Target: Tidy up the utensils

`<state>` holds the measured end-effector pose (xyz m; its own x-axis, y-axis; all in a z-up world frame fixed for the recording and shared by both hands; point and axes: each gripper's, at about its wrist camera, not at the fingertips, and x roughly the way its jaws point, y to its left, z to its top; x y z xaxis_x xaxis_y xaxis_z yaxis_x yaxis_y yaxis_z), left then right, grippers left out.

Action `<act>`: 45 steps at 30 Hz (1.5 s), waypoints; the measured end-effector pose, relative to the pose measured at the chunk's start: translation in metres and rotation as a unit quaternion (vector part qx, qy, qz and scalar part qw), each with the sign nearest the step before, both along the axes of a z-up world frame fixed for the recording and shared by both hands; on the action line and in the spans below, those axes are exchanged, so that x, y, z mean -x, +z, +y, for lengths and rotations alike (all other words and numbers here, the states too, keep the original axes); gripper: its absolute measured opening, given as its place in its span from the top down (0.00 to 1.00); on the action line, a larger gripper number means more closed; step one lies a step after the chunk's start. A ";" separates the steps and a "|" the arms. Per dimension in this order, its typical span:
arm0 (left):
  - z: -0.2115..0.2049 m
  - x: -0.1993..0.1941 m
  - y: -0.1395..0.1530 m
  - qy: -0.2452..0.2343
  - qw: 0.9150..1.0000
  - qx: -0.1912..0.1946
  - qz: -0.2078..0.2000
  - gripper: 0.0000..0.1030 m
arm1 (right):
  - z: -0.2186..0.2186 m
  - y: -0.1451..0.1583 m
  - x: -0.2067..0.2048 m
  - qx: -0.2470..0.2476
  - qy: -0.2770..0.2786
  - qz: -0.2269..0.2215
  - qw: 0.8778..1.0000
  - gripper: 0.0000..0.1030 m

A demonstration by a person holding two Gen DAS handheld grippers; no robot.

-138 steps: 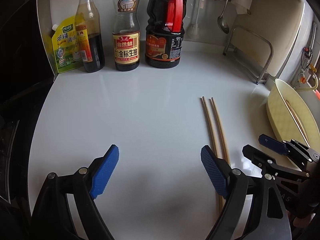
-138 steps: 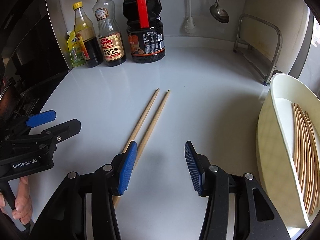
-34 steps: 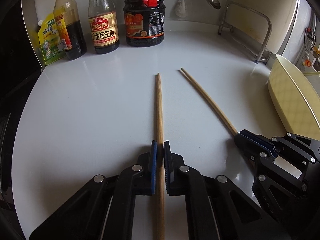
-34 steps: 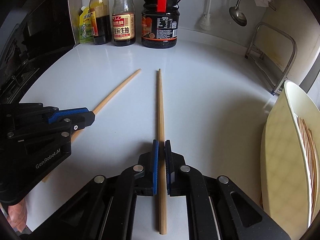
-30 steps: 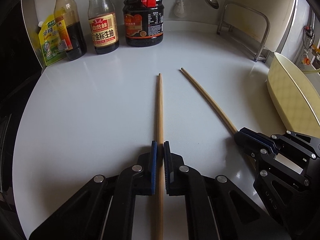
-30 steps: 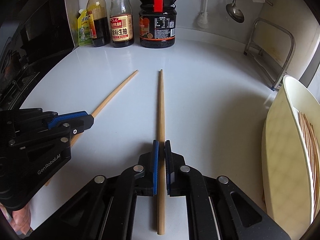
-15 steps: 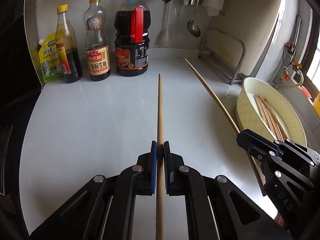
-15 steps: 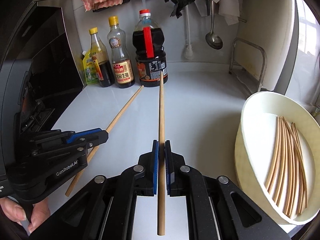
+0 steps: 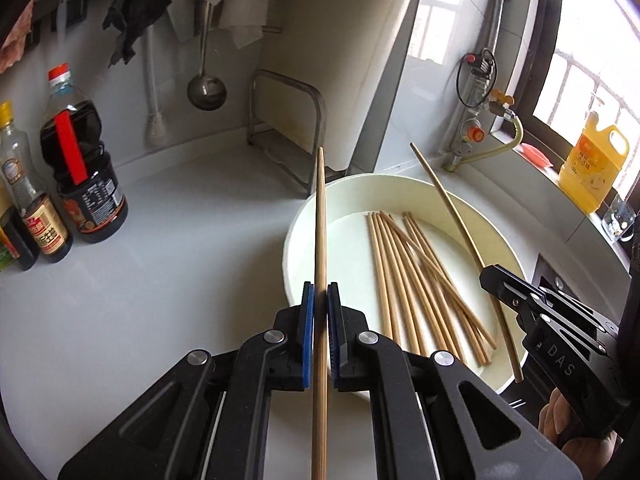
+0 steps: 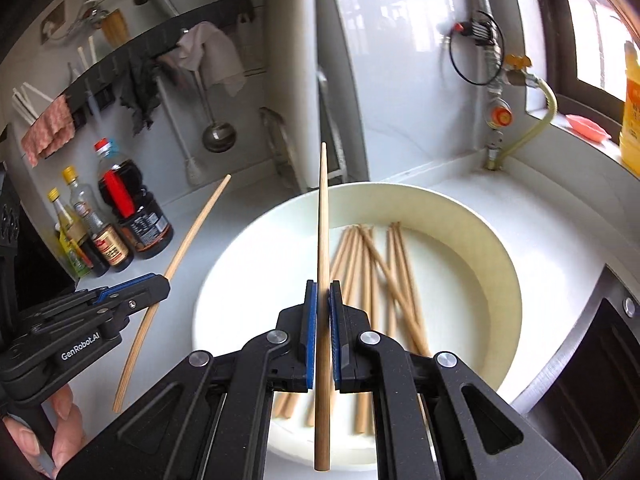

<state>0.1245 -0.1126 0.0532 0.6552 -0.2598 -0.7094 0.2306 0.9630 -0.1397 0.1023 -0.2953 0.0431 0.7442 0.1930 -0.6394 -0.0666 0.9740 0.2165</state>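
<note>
My left gripper point(image 9: 320, 312) is shut on a wooden chopstick point(image 9: 320, 220) that runs straight ahead, over the left rim of a cream round basin point(image 9: 298, 216). My right gripper point(image 10: 323, 312) is shut on a second chopstick point(image 10: 323, 220), held in the air above the same basin point(image 10: 500, 256). Several chopsticks point(image 9: 416, 276) lie loose on the basin's floor. The left wrist view shows the right gripper point(image 9: 490, 278) at the basin's right rim with its chopstick point(image 9: 456, 220). In the right wrist view the left gripper point(image 10: 156, 282) and its chopstick point(image 10: 180, 252) sit left of the basin.
Sauce bottles point(image 9: 82, 176) stand at the back left of the white counter point(image 9: 168, 216). A metal rack point(image 9: 286, 128), a hanging ladle point(image 9: 207, 90) and cloths are at the back wall. A gas valve with hose point(image 9: 476, 136) and a yellow jug point(image 9: 590, 168) are by the window.
Both grippers took a chopstick off the counter, rose and swung right. The basin, at the right edge before, now lies under the chopsticks.
</note>
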 end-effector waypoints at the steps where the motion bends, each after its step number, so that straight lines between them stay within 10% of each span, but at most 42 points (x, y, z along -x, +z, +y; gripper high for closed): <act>1: -0.009 -0.006 -0.002 -0.006 1.000 -0.003 0.004 0.93 | -0.010 -0.005 -0.005 -0.005 -0.010 0.008 1.000 0.94; 11: -0.060 -0.047 -0.021 -0.026 0.999 -0.016 0.041 0.88 | -0.044 -0.027 -0.022 -0.021 -0.034 0.043 0.998 0.94; 13: -0.056 -0.048 -0.022 -0.016 0.999 -0.014 0.046 0.72 | -0.045 -0.026 -0.021 -0.020 -0.037 0.042 0.998 0.93; 15: -0.049 -0.047 -0.020 -0.001 0.999 -0.012 0.039 0.30 | -0.046 -0.024 -0.020 -0.019 -0.040 0.039 0.998 0.93; 17: -0.038 -0.042 -0.016 0.016 1.000 -0.006 0.020 0.16 | -0.046 -0.022 -0.019 -0.020 -0.039 0.039 0.998 0.92; 30: 0.003 -0.009 0.002 0.054 0.998 -0.040 -0.016 0.15 | -0.018 -0.009 -0.008 0.004 -0.012 0.020 1.000 0.63; 45: 0.025 0.015 0.015 0.082 0.995 -0.035 -0.039 0.06 | 0.002 0.001 0.004 0.019 0.002 0.008 1.000 0.51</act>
<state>0.1096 -0.0874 0.0679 0.7386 -0.0960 -0.6673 0.0766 0.9953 -0.0585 0.0986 -0.2932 0.0440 0.7330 0.1707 -0.6585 -0.0664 0.9813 0.1804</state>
